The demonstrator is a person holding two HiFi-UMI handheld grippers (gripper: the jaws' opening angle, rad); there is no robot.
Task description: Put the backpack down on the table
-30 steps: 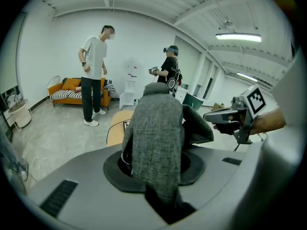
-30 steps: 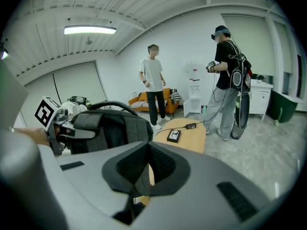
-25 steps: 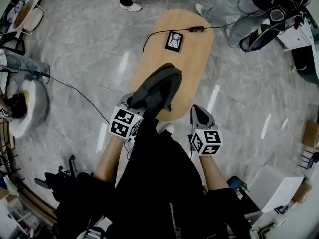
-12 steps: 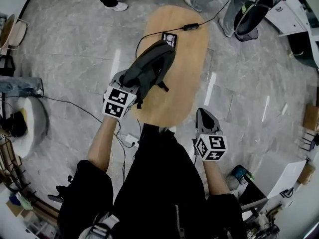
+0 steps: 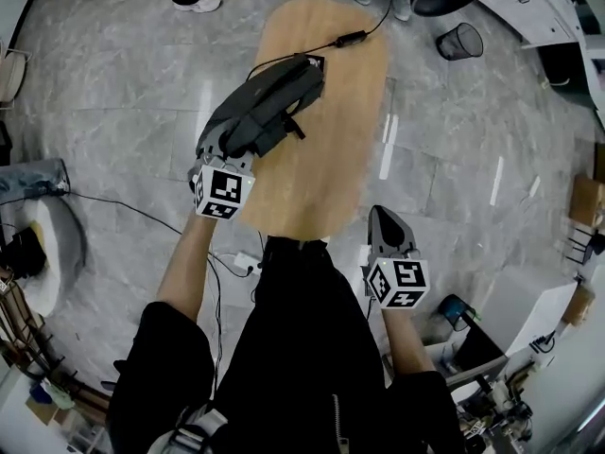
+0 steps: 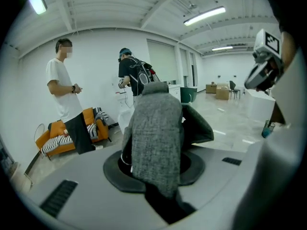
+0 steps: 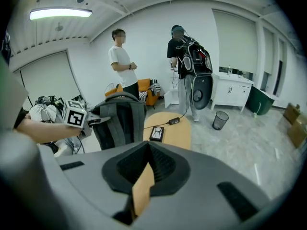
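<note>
Grey backpack (image 5: 265, 112), strap clamped in the left gripper (image 5: 210, 148), hangs over the wooden table's (image 5: 331, 159) left edge while the right gripper (image 5: 383, 218) sits closed and empty by the near edge; released here, it may slide floorward.

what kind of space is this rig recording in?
Probably an open-plan lab or office, not a home: a wide polished grey stone floor, white low cabinets with a black mesh waste bin nearby, an orange sofa against the wall, and long ceiling strip lights.
</note>
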